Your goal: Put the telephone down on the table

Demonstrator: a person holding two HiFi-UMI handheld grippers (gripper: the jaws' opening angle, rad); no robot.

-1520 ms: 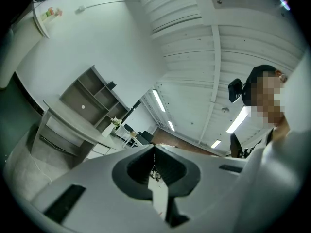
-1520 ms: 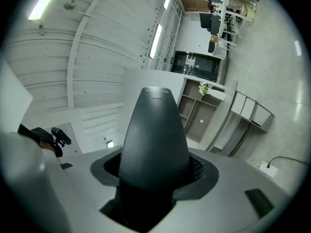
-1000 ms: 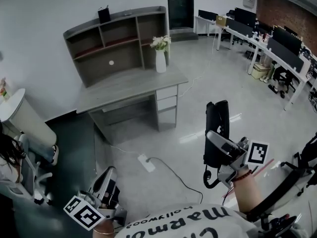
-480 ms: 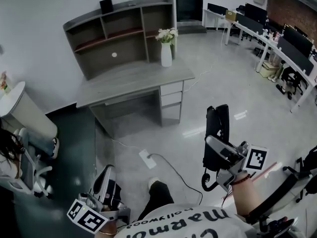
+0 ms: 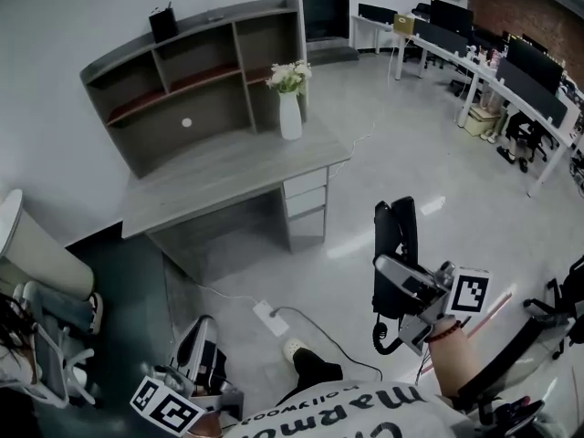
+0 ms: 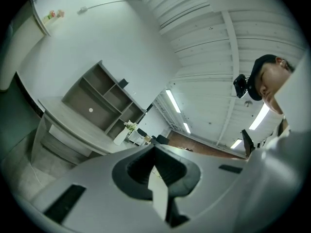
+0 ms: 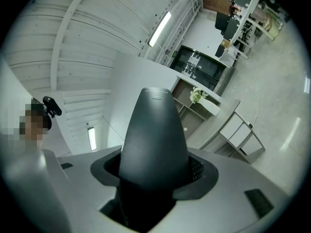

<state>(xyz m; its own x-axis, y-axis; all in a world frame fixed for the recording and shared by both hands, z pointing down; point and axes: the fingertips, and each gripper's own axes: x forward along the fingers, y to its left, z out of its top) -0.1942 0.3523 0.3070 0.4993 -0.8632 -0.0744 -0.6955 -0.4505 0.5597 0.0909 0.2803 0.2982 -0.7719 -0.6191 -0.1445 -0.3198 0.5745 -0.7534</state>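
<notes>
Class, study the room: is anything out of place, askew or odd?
A white power strip lies loose on the open floor in front of the desk, its cables trailing away. The vase stands upright; nothing looks spilled.

We see a black telephone point(image 5: 396, 245) right of centre, its curled cord point(image 5: 383, 331) black too, set against the pale grey right gripper point(image 5: 401, 286). That gripper's cube point(image 5: 468, 292) carries a black-and-white square pattern, as does the one on the white-and-black left gripper point(image 5: 196, 336) at lower left. In the upper left, the table point(image 5: 210, 176) and shelf unit point(image 5: 219, 99) are matte grey, with one shelf reddish-brown. The vase point(image 5: 290, 117) is white and its flowers point(image 5: 287, 76) are whitish. The floor point(image 5: 411, 153) is glossy pale grey, dark teal at the left. A brick-red wall point(image 5: 538, 7) shows at upper right. The shirt point(image 5: 365, 413) at the bottom edge is white with black lettering.
</notes>
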